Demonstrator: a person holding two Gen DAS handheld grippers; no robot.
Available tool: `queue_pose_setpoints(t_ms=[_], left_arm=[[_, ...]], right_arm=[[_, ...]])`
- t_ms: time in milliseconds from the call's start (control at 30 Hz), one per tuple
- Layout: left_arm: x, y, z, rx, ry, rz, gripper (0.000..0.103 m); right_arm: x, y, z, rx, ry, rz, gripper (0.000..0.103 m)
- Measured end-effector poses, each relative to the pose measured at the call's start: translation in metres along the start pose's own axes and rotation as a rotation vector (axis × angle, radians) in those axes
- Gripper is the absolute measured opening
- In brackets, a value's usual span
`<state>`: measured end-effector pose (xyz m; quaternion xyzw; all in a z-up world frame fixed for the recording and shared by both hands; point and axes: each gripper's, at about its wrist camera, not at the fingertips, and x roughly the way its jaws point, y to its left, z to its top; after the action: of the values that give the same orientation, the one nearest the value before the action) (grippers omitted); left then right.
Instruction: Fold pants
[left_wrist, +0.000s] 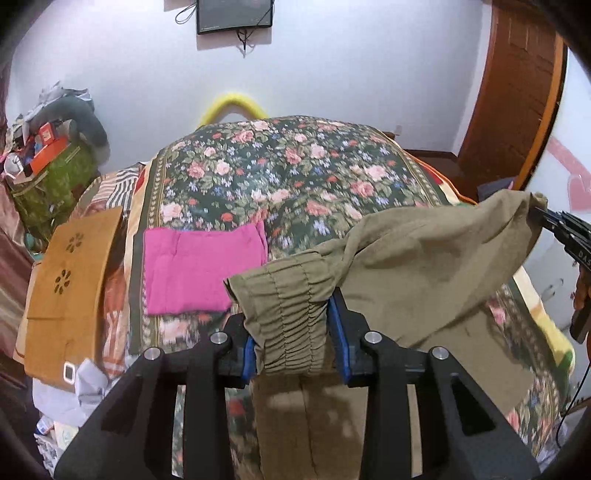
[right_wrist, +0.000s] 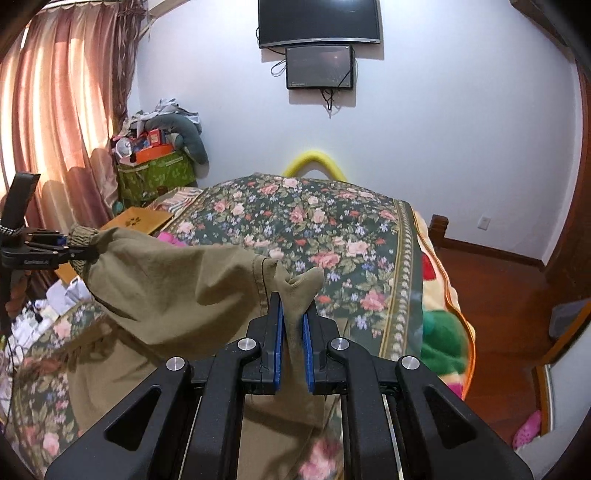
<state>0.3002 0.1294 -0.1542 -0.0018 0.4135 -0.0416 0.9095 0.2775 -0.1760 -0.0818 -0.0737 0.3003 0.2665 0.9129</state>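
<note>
Aloft, soft olive pants (left_wrist: 424, 251), ruched elastic waistband pinched by left hand-held gripper (left_wrist: 291, 332), right hand-held gripper (right_wrist: 293, 325) pinching fabric.

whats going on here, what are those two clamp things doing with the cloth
A person is folding olive pants over a bed with a floral blanket, holding a gripper in each hand. The left gripper is clamped on the gathered elastic waistband, the right gripper on another bunched edge. The pants hang stretched between them above the bed. A folded pink cloth lies nearby.

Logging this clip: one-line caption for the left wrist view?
Left gripper clamps olive pants' gathered waistband; right gripper pinches the far end.
</note>
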Motion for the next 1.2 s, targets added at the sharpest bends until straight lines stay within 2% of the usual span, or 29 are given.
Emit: queue_pose_setpoints(t_ms=[100,333,500,867,1067,1200], left_arm=[[-0.005,-0.001,-0.022,-0.014,0.013,-0.018,0.037],[-0.014,-0.006,-0.073,0.002,0.056,-0.008,0.042],[-0.018,-0.011,-0.099,0.034,0.076,0.029,0.043],[-0.019,0.000,-0.136,-0.002,0.121,0.084,0.043],[-0.023,0.016,-0.149,-0.046,0.138,0.127,0.043],[-0.035,0.016,-0.148,-0.038,0.125,0.145,0.044]], right_arm=[[-0.008,0.008,-0.019,-0.008,0.019,-0.014,0.008],[-0.025,0.019,-0.061,0.021,0.070,-0.010,0.008],[-0.039,0.028,-0.090,0.047,0.098,-0.004,0.008],[-0.046,0.041,-0.144,0.100,0.221,0.012,0.008],[-0.056,0.041,-0.157,0.150,0.239,0.017,0.008],[-0.069,0.044,-0.158,0.159,0.233,0.019,0.008]])
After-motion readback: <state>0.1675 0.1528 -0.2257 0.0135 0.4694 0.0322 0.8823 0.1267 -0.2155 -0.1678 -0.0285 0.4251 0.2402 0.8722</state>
